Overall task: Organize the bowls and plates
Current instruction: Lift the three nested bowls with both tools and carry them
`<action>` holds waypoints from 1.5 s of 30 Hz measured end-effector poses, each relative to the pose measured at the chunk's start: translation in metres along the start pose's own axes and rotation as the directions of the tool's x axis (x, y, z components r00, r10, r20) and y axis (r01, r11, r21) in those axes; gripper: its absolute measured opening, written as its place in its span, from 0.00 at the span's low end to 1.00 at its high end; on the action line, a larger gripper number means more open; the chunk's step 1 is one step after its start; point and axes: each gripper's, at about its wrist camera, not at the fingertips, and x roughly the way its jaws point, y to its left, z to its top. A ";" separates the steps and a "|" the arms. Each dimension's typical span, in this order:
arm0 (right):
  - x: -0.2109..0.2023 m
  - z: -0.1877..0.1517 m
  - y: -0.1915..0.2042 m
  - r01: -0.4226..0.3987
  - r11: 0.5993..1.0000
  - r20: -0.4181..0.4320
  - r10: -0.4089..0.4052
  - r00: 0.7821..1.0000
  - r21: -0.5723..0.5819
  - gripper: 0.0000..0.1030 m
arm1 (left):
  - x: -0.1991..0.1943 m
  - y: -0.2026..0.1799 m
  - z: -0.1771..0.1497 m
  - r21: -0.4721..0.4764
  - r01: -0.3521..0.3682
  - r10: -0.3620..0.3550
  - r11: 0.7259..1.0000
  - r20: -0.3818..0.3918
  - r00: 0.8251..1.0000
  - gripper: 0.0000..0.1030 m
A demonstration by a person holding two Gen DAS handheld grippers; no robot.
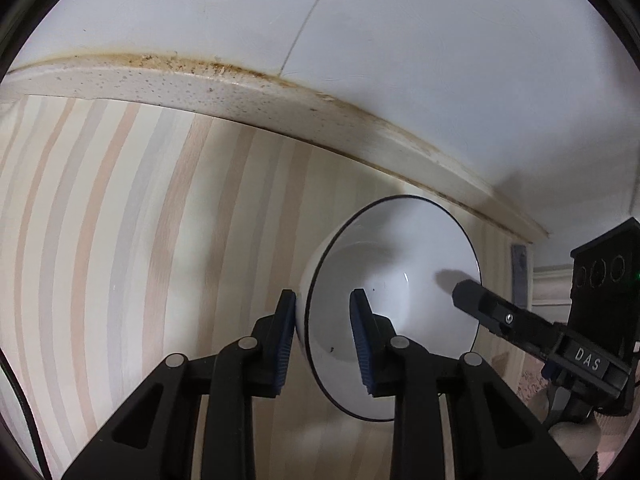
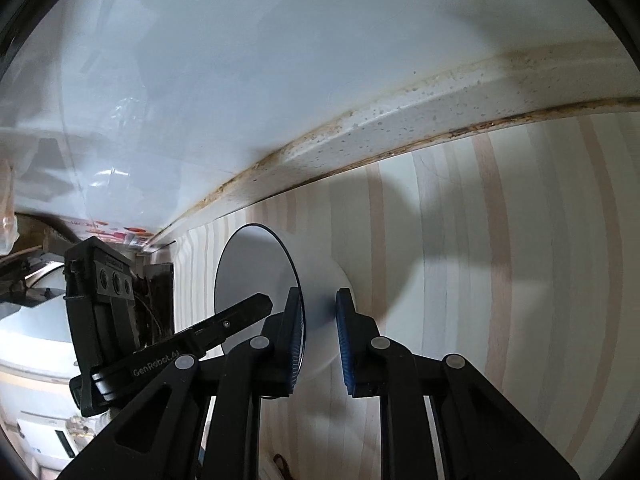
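A white bowl with a thin dark rim [image 1: 400,280] stands on the striped counter; it also shows in the right wrist view [image 2: 256,268]. My left gripper [image 1: 323,336] straddles its near-left rim, one blue pad outside the wall and one inside, with a gap still between the pads. My right gripper [image 2: 318,332] straddles the opposite rim the same way, its pads also apart. Each gripper shows in the other's view: the right one [image 1: 500,312] reaching into the bowl, the left one [image 2: 224,320] at the bowl's far edge.
The striped counter [image 1: 140,240] ends at a stained white backsplash strip [image 1: 240,96] under a white wall. White appliances [image 2: 36,328] and clear plastic wrap [image 2: 100,152] lie to the left in the right wrist view.
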 end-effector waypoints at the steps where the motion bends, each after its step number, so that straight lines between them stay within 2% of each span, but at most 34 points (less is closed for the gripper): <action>1: -0.004 -0.003 0.003 0.003 1.000 0.006 -0.003 1.000 -0.004 0.18 | -0.004 -0.003 -0.004 0.009 -0.003 0.003 1.000 0.002 1.000 0.24; 8: -0.038 -0.034 0.020 0.015 1.000 0.039 -0.015 0.999 -0.014 0.18 | -0.038 -0.025 -0.036 0.084 -0.008 0.008 0.996 0.000 1.000 0.24; 16: -0.078 -0.092 0.028 0.035 0.999 0.085 -0.037 0.996 0.024 0.18 | -0.073 -0.050 -0.081 0.161 0.008 -0.007 0.987 -0.013 1.000 0.24; 29: -0.153 -0.199 0.007 0.070 0.993 0.133 -0.083 0.988 0.098 0.18 | -0.086 -0.086 -0.169 0.271 0.043 -0.021 0.962 -0.082 0.996 0.24; 36: -0.163 -0.246 -0.018 0.098 0.986 0.101 -0.112 0.989 0.131 0.18 | -0.076 -0.090 -0.210 0.306 0.036 0.006 0.951 -0.136 0.991 0.24; 45: -0.145 -0.275 -0.039 0.119 0.980 0.058 -0.130 0.990 0.161 0.18 | -0.058 -0.087 -0.224 0.331 -0.012 0.065 0.944 -0.150 0.987 0.24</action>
